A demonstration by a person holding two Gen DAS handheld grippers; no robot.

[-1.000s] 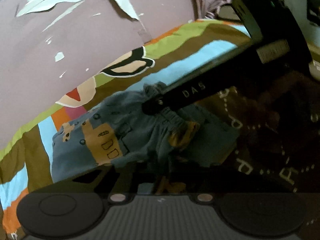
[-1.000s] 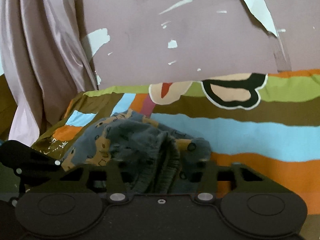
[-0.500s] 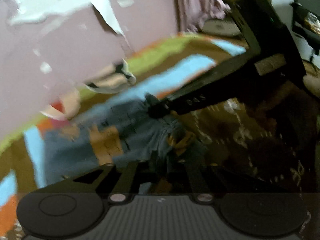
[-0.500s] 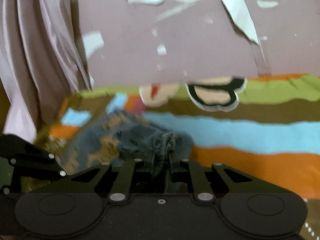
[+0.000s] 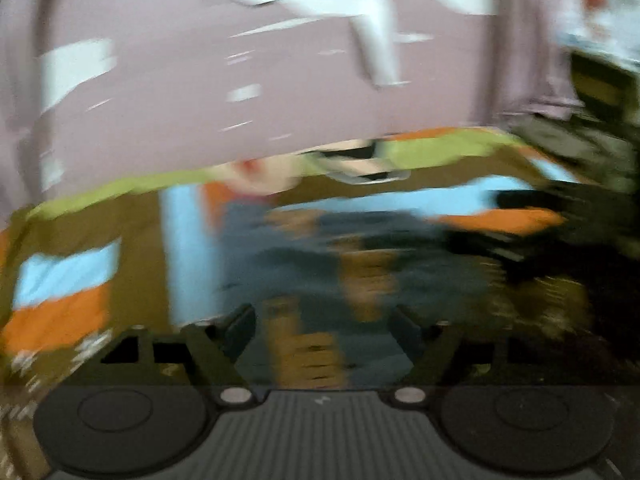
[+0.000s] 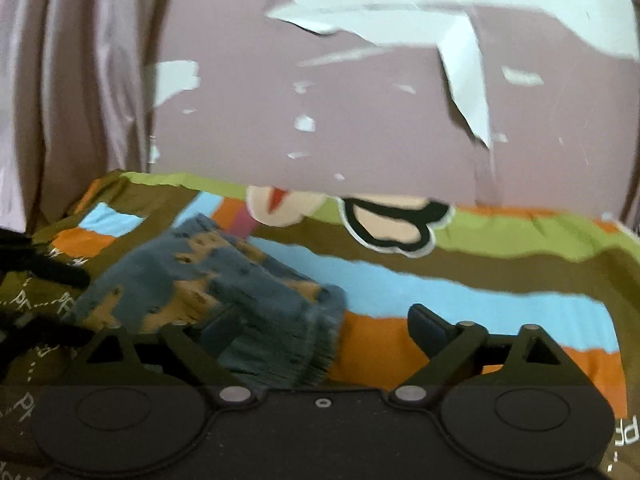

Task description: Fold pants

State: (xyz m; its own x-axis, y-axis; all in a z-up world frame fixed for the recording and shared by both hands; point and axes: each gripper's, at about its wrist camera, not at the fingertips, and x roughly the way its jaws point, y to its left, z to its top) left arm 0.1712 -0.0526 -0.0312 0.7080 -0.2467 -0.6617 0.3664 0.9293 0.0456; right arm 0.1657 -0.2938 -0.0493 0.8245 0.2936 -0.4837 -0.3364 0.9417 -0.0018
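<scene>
The left gripper [image 5: 324, 330] is showing a dark grey body with fine ribbing down its middle, a round disc set into each side, and two pale round screw heads where its black, truss-like finger arms are pivoting; blur is softening the rest. The right gripper [image 6: 320, 336] is showing a smoother black body with the same two discs, two silvery pivot screws and a small hex socket between them. Its fingers [image 6: 426, 330] are ending in dark, rounded pads.

We've got both grippers angled down. Left gripper [image 5: 324, 332] jaws just opened wide, nothing pinched. Right gripper [image 6: 320, 328] same, pads clear.
</scene>
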